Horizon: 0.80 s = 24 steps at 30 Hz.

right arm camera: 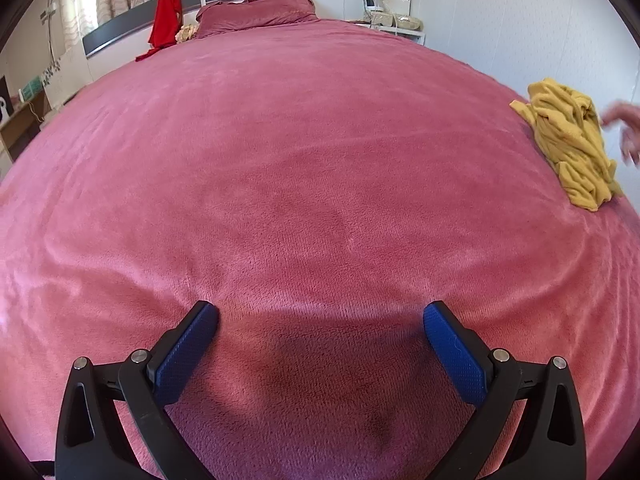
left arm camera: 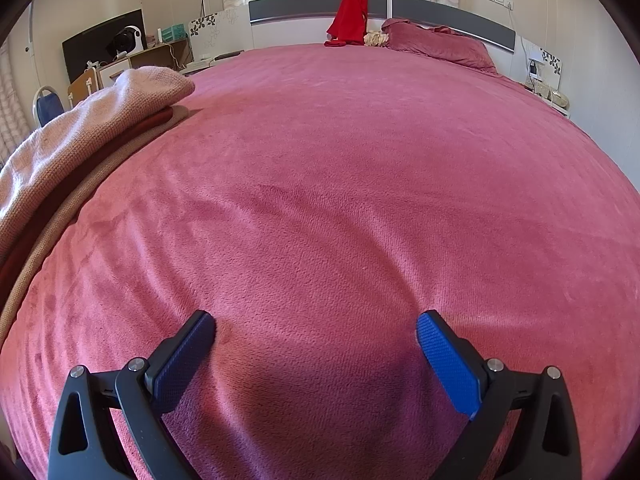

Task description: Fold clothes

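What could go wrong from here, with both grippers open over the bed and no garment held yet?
1. The yellow garment lies crumpled at the bed's right edge; a pinch may catch several layers or drag it off.
2. A blurred hand is right beside it, so the right gripper could collide with it when reaching.
3. The left gripper is near the folded stack; a sweep left may topple it.

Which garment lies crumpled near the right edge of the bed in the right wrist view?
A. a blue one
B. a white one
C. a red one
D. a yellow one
D: the yellow garment lies bunched on the pink bedspread at the right edge.
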Available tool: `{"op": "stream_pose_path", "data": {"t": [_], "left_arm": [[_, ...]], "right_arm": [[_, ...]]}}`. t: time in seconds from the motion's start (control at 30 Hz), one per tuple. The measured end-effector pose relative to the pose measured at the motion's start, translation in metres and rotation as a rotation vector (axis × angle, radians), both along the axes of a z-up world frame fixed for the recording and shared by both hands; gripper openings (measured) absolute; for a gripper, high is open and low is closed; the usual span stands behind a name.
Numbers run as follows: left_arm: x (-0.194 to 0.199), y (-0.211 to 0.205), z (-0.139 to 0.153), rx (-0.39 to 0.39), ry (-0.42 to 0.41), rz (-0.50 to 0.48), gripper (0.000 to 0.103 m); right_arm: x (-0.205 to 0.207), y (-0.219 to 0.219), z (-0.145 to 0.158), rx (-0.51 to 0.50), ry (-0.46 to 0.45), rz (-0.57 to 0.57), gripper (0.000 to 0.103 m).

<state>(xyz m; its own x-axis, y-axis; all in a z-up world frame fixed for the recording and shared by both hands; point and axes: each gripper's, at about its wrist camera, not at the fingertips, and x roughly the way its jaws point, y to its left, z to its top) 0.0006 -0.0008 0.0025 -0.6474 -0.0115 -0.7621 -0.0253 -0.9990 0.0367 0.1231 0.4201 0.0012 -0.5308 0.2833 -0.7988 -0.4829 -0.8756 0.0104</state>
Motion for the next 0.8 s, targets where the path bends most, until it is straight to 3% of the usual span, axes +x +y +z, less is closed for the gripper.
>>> {"op": "stream_pose_path", "data": {"t": [0.1, 0.23, 0.37, 0.43, 0.53, 0.67, 0.8], "left_arm": [[0.001, 0.001, 0.000, 0.002, 0.000, -0.001, 0.103], [-0.001, 0.003, 0.000, -0.012, 0.001, -0.001, 0.103], [-0.001, 0.004, 0.000, -0.027, 0.003, -0.001, 0.103], [-0.001, 0.004, -0.001, -0.028, 0.003, -0.001, 0.103], [-0.002, 0.002, -0.001, -0.025, 0.002, -0.001, 0.103], [-0.002, 0.002, -0.001, -0.024, 0.002, -0.003, 0.103], [-0.002, 0.001, 0.000, -0.020, 0.002, -0.004, 0.103]], "right_arm": [[0.007, 0.021, 0.017, -0.085, 0.035, 0.061, 0.103], [0.023, 0.060, 0.055, 0.093, 0.078, 0.057, 0.103], [0.017, 0.113, 0.067, 0.161, 0.002, 0.038, 0.103], [0.014, 0.134, 0.062, 0.141, -0.055, 0.011, 0.103], [0.008, 0.125, 0.072, 0.180, -0.056, -0.008, 0.103], [0.008, 0.112, 0.065, 0.107, -0.069, 0.082, 0.103], [0.008, 0.119, 0.076, 0.167, -0.076, 0.033, 0.103]]}}
